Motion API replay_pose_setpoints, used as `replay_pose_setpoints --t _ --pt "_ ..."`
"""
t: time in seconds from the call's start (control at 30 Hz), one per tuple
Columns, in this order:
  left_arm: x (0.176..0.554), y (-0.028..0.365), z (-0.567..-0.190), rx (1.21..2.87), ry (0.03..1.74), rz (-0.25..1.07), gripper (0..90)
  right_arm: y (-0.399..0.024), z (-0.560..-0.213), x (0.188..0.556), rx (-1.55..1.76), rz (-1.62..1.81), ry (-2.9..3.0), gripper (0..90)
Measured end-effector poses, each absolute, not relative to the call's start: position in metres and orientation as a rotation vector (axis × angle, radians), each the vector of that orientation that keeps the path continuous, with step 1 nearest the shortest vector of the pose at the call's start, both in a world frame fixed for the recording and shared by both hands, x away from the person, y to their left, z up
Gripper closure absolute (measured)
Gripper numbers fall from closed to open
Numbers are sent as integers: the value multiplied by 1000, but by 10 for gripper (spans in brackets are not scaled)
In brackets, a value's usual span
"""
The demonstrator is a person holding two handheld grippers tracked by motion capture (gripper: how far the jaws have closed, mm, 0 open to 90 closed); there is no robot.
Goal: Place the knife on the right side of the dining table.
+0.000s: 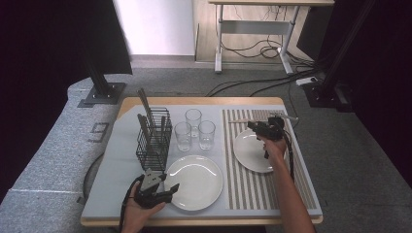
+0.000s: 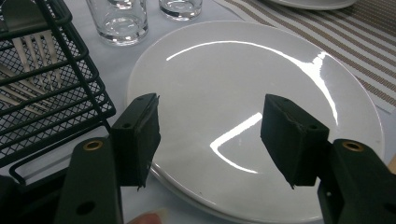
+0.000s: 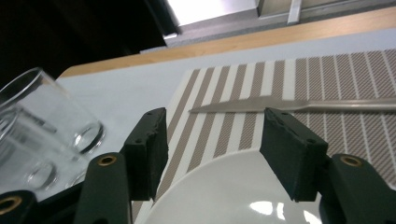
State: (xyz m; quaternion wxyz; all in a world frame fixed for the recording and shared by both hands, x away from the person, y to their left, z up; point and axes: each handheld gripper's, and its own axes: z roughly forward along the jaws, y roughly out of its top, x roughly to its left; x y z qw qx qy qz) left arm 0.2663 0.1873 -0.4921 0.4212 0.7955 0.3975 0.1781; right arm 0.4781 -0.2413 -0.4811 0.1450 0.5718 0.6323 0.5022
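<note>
High view, setting: a table with a light cloth (image 1: 121,189) on the left and a striped placemat (image 1: 243,189) on the right.
High view, right gripper (image 1: 253,125): held over the far rim of the plate on the placemat (image 1: 248,155), pointing toward the knife (image 1: 240,121) that lies across the mat's far end.
High view, left gripper (image 1: 171,189): at the near left rim of the plate on the cloth (image 1: 197,182), just in front of the black wire cutlery basket (image 1: 153,141).
High view, other things: three glasses (image 1: 194,128) stand between the basket and the mat.
Left gripper view, jaws: well apart, nothing between them; the plate on the cloth (image 2: 243,84) lies under the gap, the basket (image 2: 46,93) with forks (image 2: 32,51) at the left.
Right gripper view, jaws: apart and empty, the pads touch nothing; the knife (image 3: 289,105) lies flat on the stripes just beyond them, the plate rim (image 3: 210,196) below, a glass (image 3: 46,121) at the left.
Progress, judged: the work looks like laying a place. Plate and knife already sit on the mat; forks remain in the basket and the glasses are still grouped on the cloth, so cutlery and a glass seem left to place.
</note>
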Motion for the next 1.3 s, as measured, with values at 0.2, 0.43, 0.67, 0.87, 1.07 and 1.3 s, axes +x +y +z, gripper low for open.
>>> replay_pose_setpoints --t 0.2,0.43,0.67,0.87,1.07,1.3 --pt "267 188 -492 1990 1002 444 374 -239 -480 464 1600 1471 1827 396" --pt "267 189 -493 1990 1006 442 375 -239 -482 449 1579 1489 1833 389" --pt "267 189 -493 1990 1008 442 374 -236 -487 437 1547 1476 1848 387" --pt "268 190 -494 1988 1016 442 374 -230 -490 428 1518 1494 1867 387" --pt "268 190 -495 1992 1018 441 374 -225 -491 420 1493 1499 1895 388" --pt "268 191 -496 1990 1019 442 374 -218 -489 413 1460 1512 1913 388"
